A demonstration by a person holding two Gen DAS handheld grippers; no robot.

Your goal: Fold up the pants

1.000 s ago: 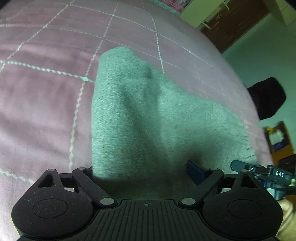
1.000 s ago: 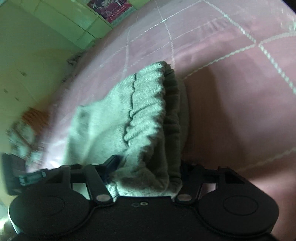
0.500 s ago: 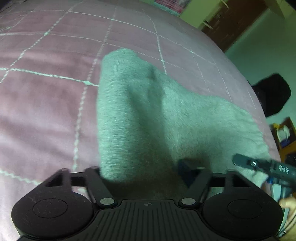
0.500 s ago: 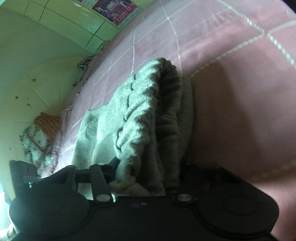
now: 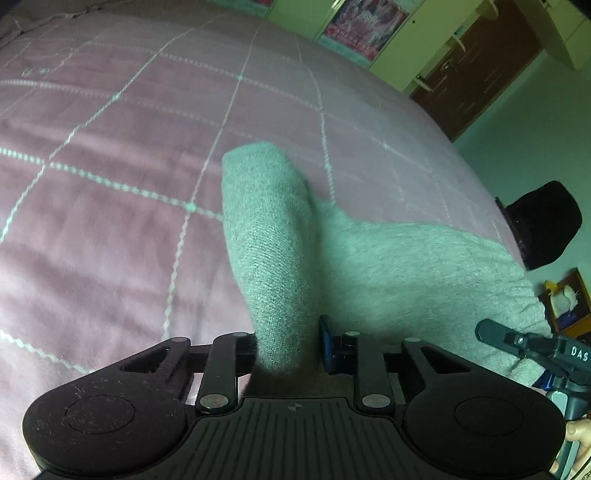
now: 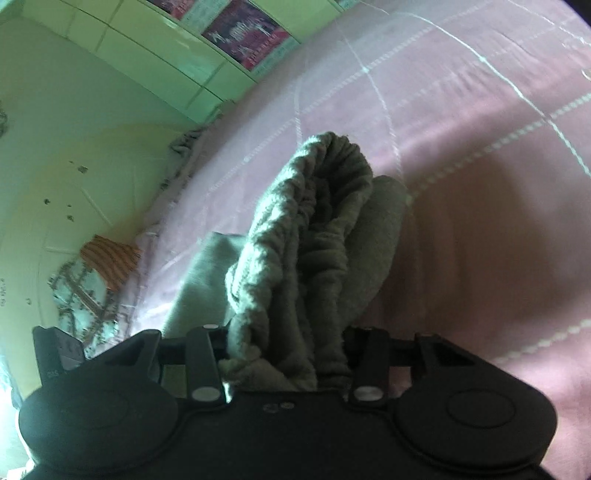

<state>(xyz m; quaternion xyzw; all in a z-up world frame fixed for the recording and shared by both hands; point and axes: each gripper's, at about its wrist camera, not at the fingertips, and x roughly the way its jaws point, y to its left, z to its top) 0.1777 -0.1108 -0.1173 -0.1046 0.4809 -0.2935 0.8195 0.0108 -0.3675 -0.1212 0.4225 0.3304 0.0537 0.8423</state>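
A pink quilted bedspread (image 5: 110, 206) covers the bed, with green walls, a poster (image 6: 245, 35) and a dark wooden door (image 5: 476, 70) beyond it. The grey pants (image 5: 280, 251) lie bunched on the bedspread. The left gripper (image 5: 286, 347) pinches a fabric ridge; the right gripper (image 6: 286, 350) is clamped on the gathered waistband (image 6: 295, 236).

grey knit pants (image 5: 369, 266), bunched, lifted off bedspread
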